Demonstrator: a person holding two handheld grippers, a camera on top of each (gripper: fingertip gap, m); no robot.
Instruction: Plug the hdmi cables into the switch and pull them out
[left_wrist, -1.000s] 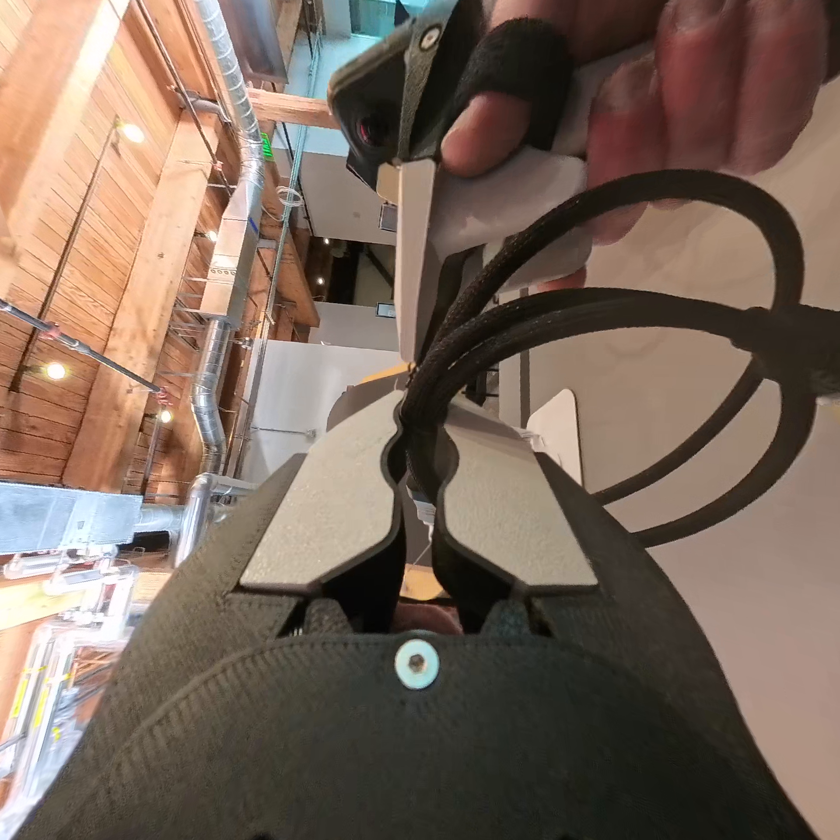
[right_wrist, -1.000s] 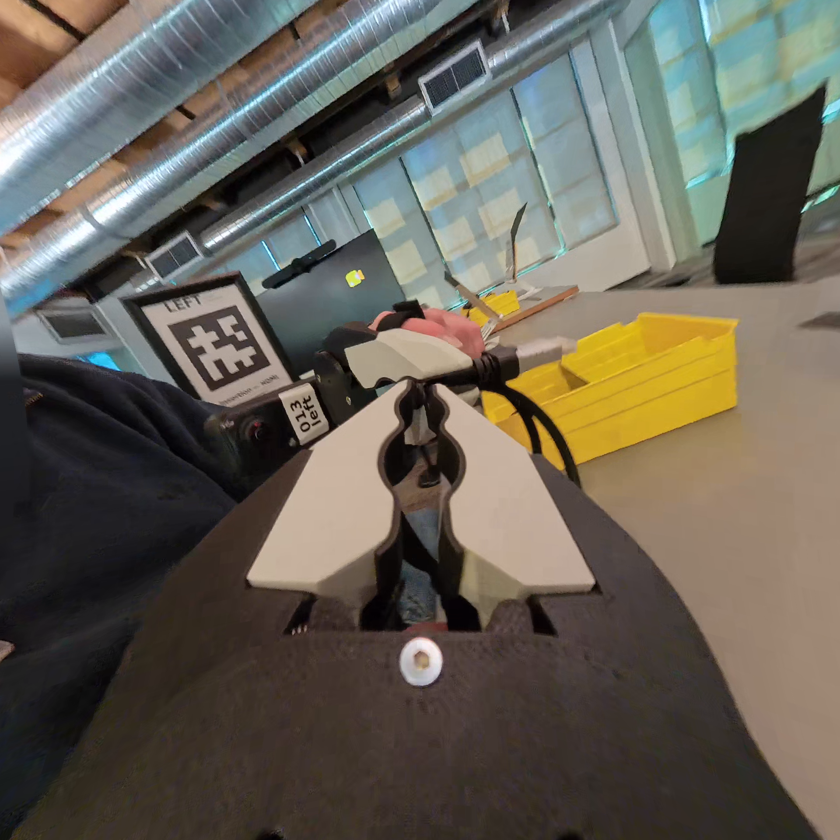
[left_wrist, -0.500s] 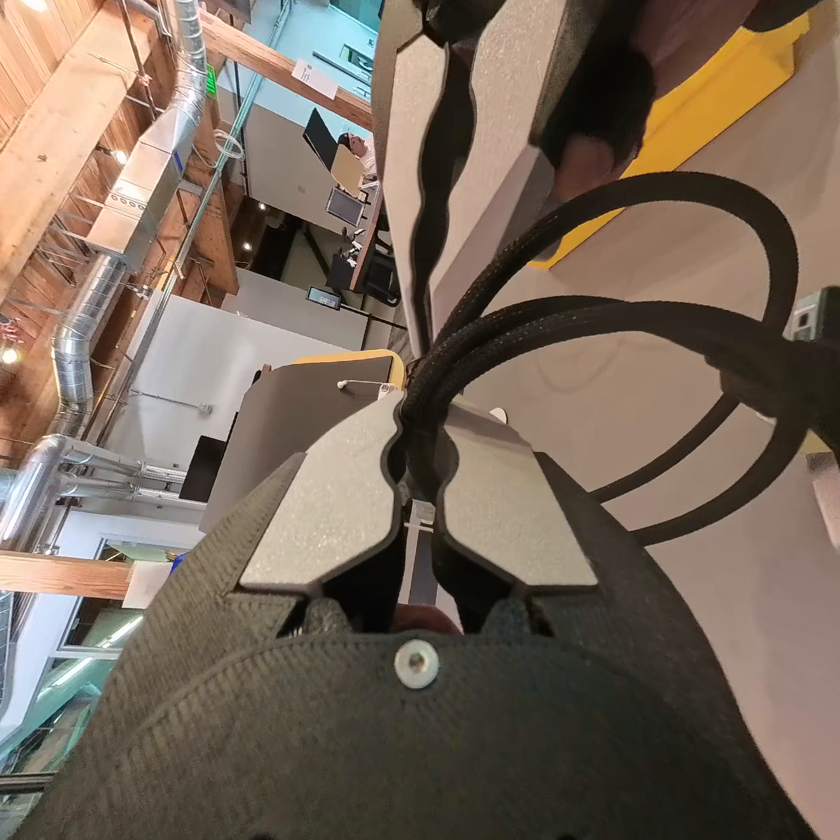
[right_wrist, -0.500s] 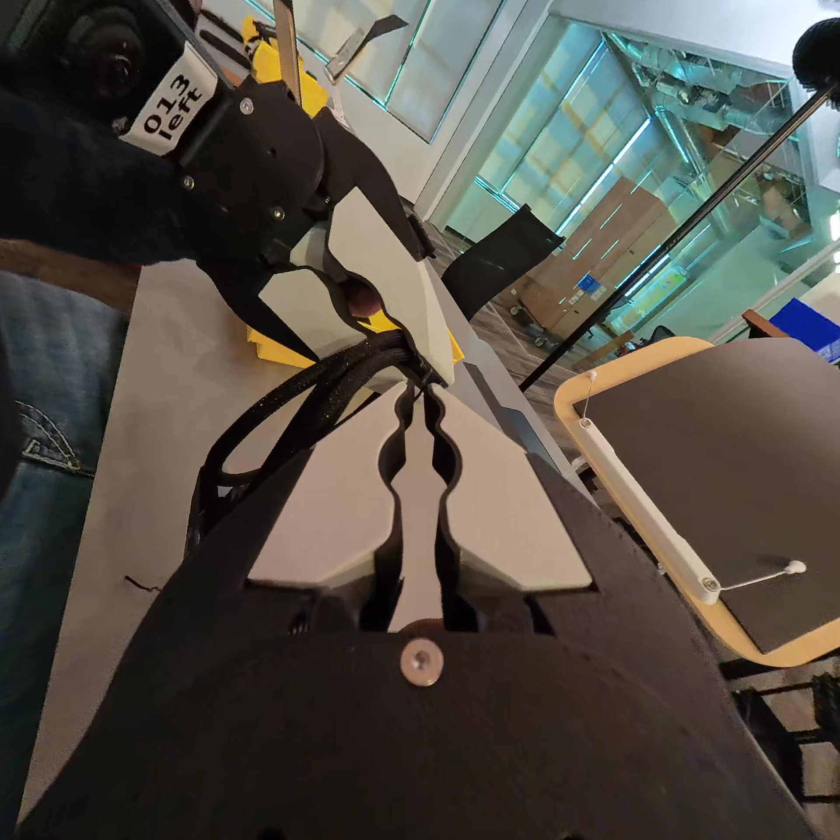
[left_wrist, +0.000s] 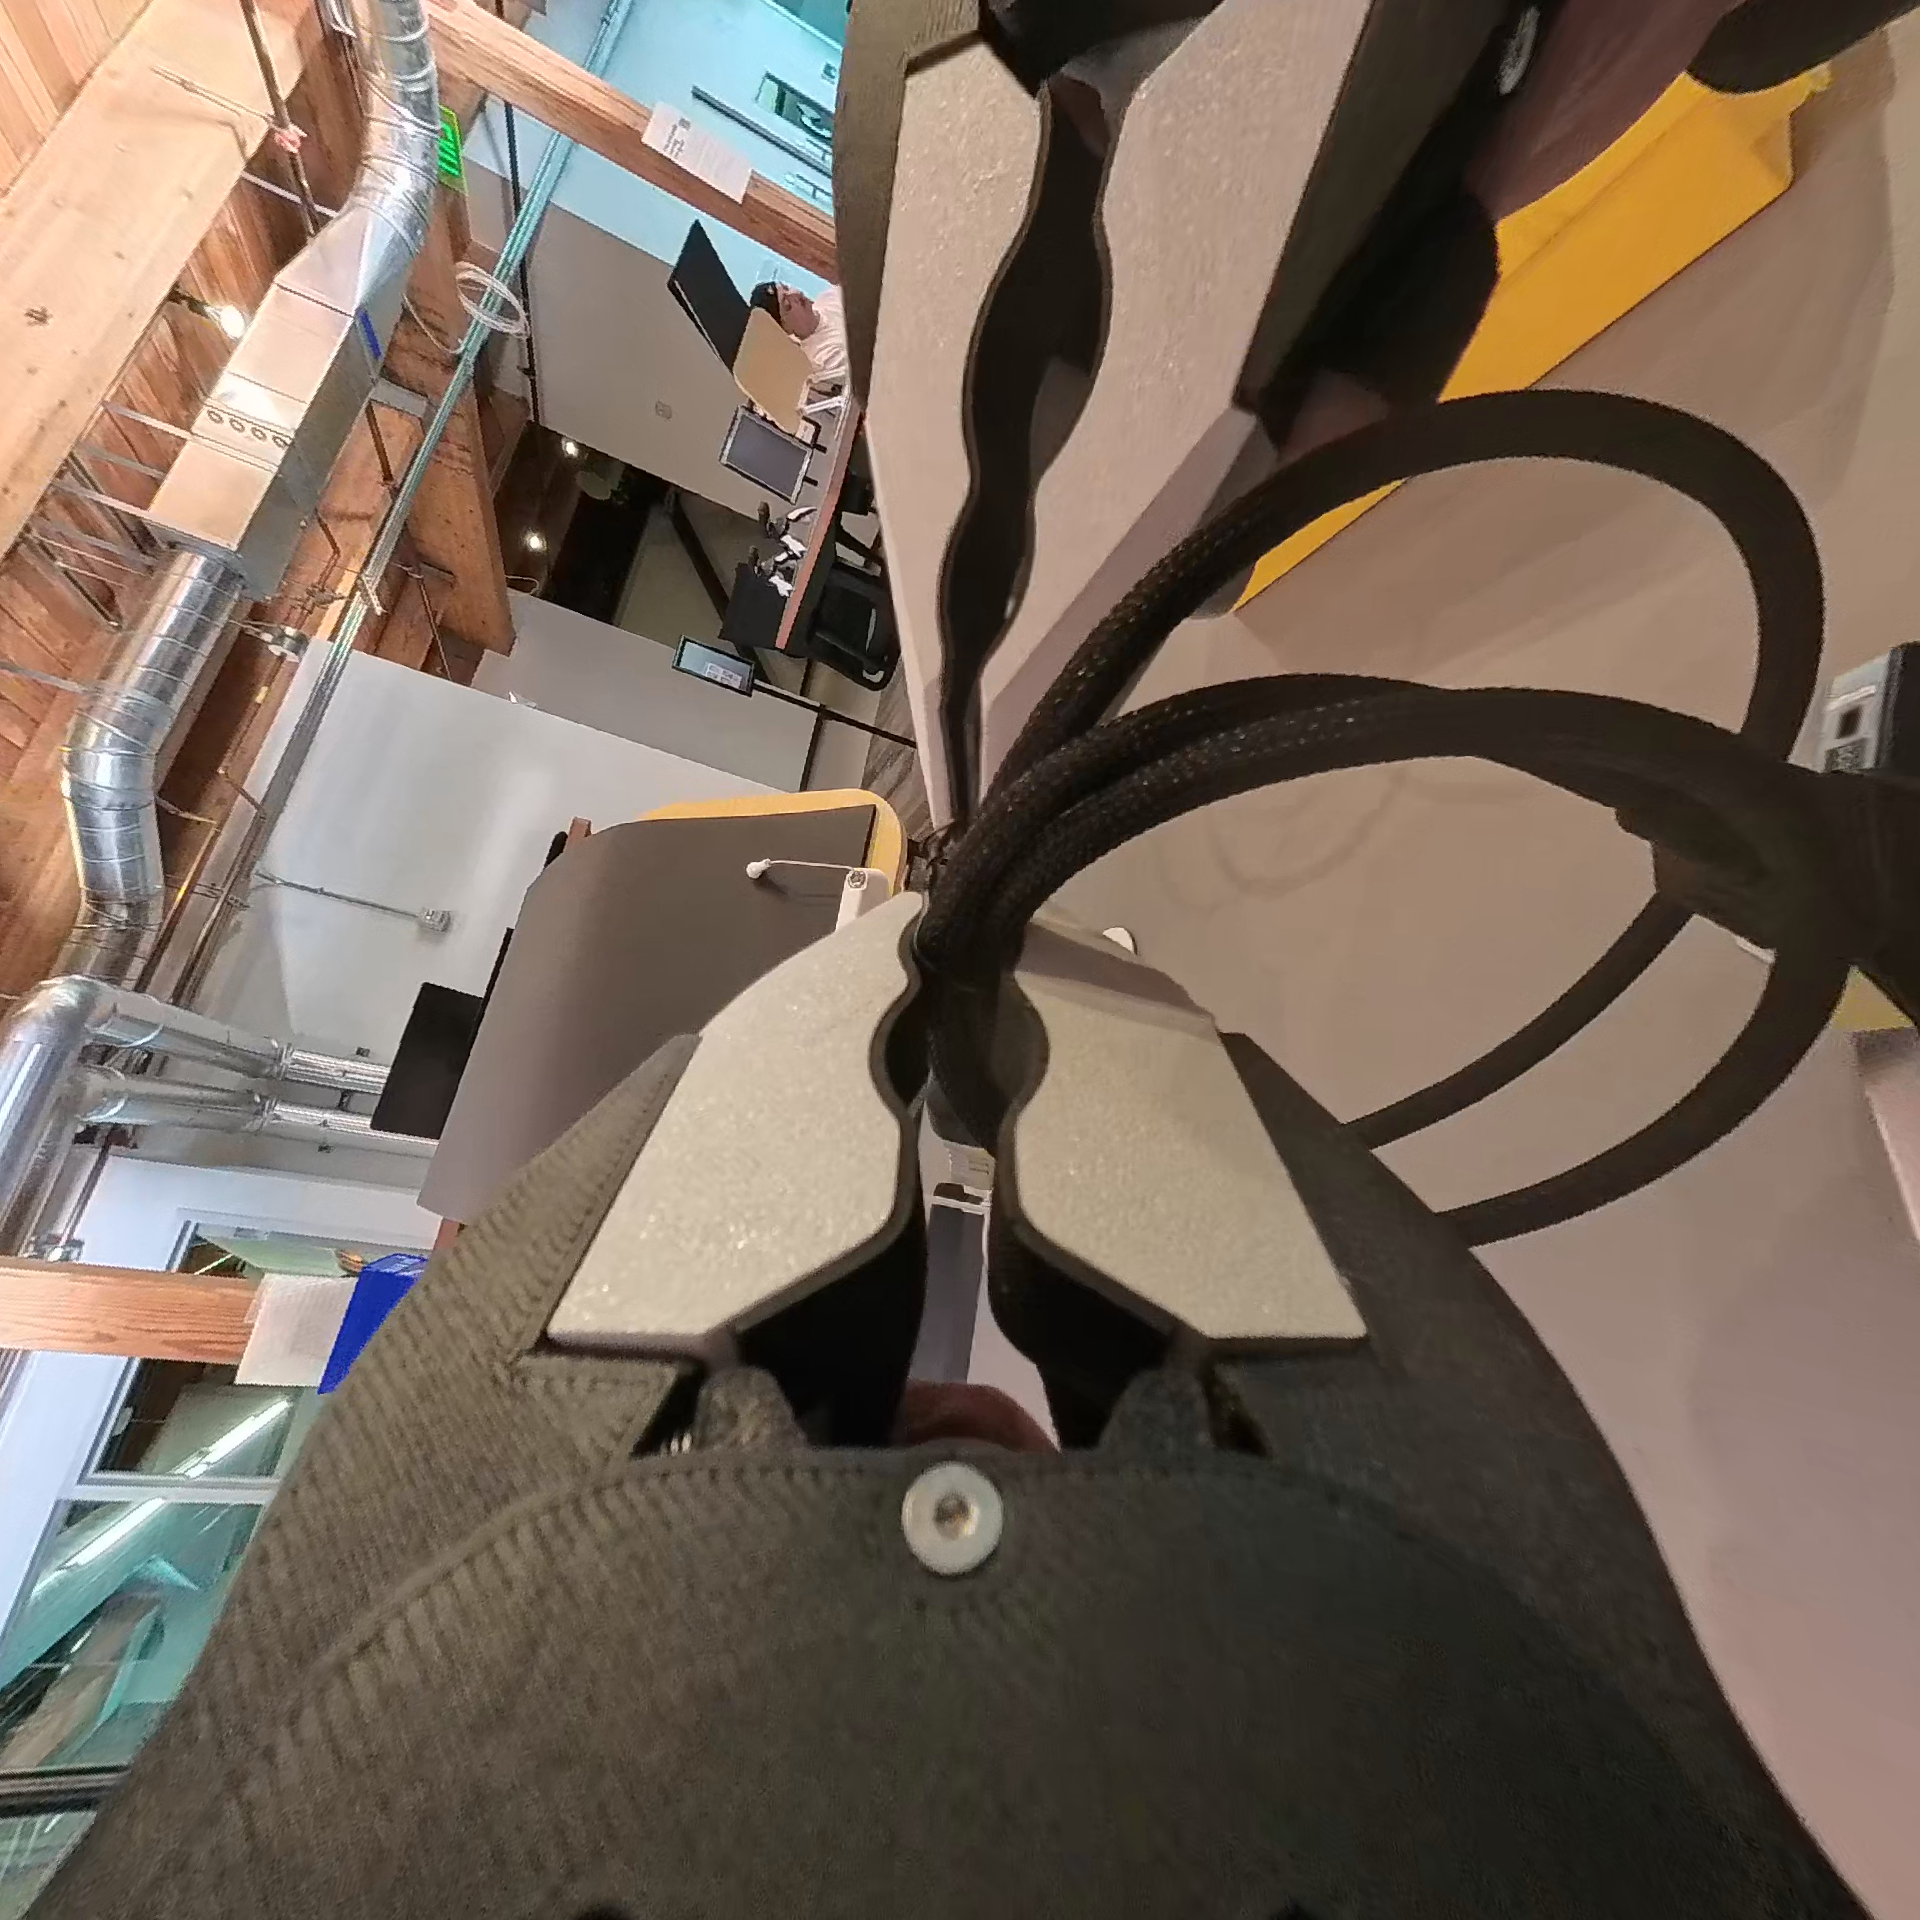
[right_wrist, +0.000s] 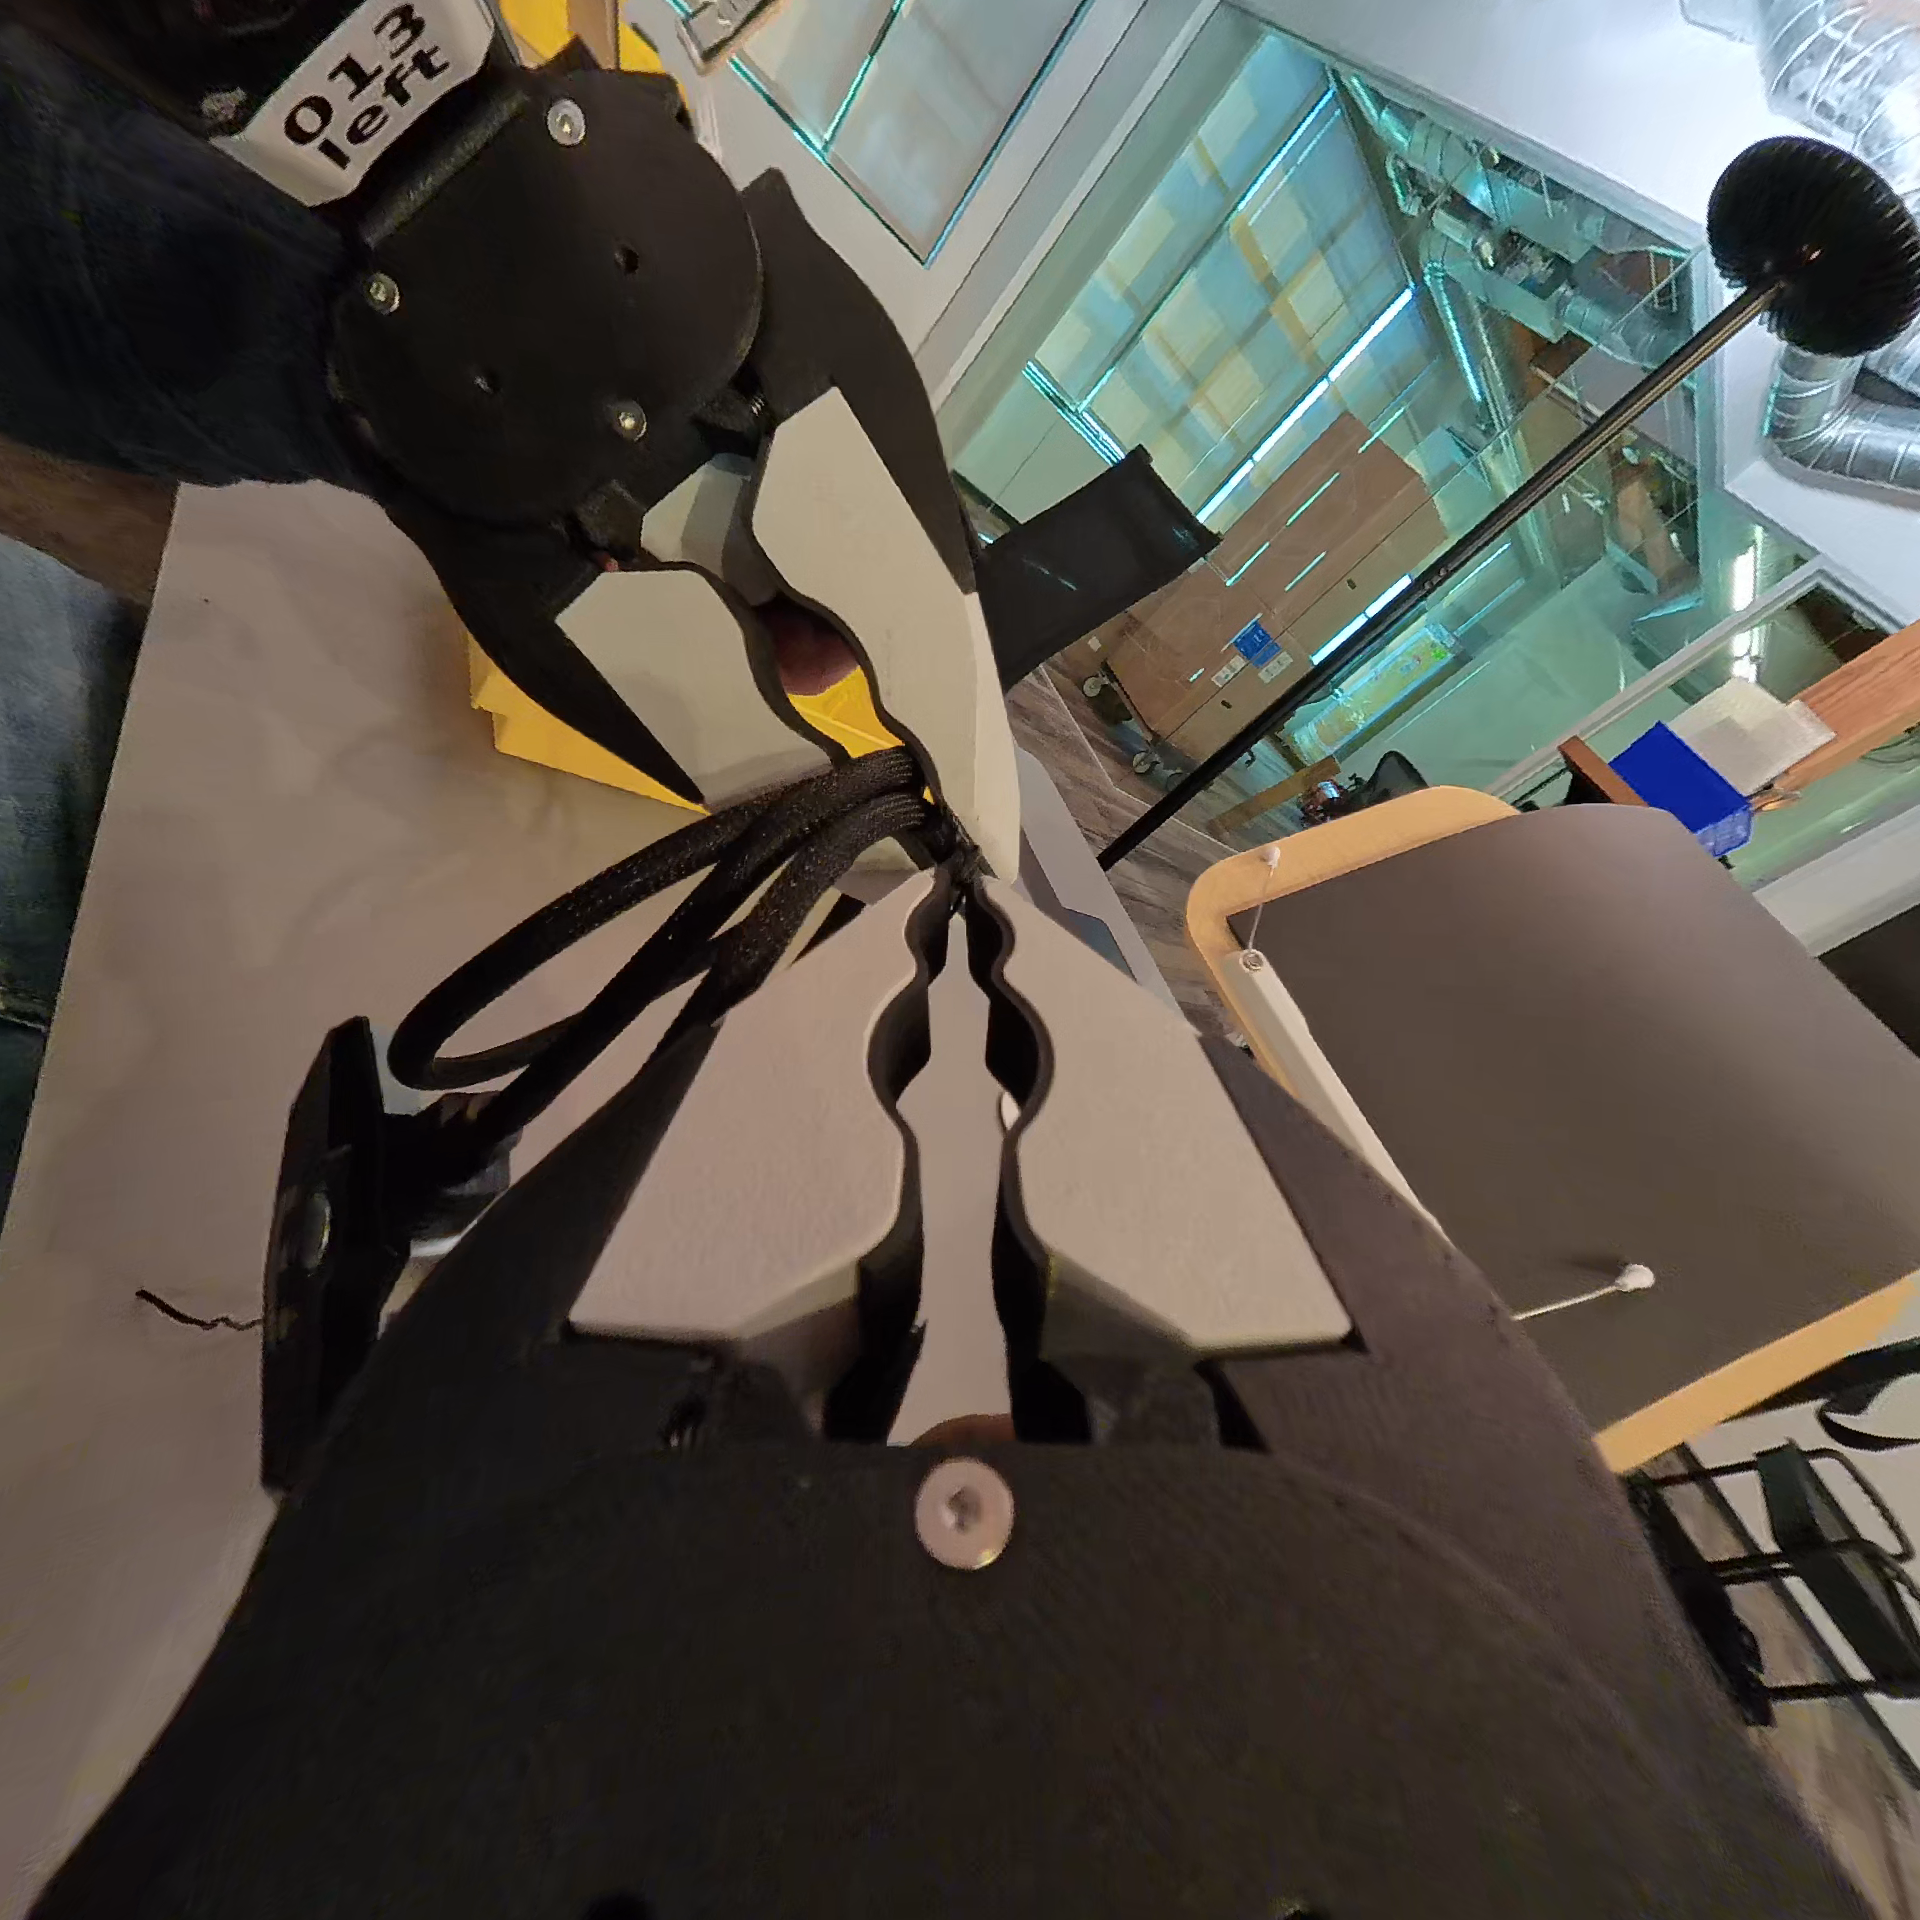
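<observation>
A coiled black braided HDMI cable (left_wrist: 1351, 717) hangs in loops over the grey table (left_wrist: 1558, 1455). My left gripper (left_wrist: 961, 935) is shut on the bundled part of the coil. My right gripper (right_wrist: 961, 888) meets it tip to tip and is shut on a small black tie on the bundle. In the left wrist view the right gripper (left_wrist: 956, 800) comes down from above. In the right wrist view the left gripper (right_wrist: 935, 821) comes in from the upper left, holding the cable (right_wrist: 644, 935). The cable ends run to a black block (right_wrist: 312, 1195) on the table. A grey labelled box (left_wrist: 1870, 717) shows at the right edge.
A yellow bin (left_wrist: 1621, 208) stands on the table behind the grippers and also shows in the right wrist view (right_wrist: 530, 727). A chair with a black seat and wooden rim (right_wrist: 1558, 1039) stands just past the table edge. A person's dark sleeve (right_wrist: 125, 312) is at the upper left. My left and right fingertips are right by each other.
My right gripper has swung in from a distance and closed its tips on the bundle right at my left gripper's tips. The left gripper kept its hold on the cable.
</observation>
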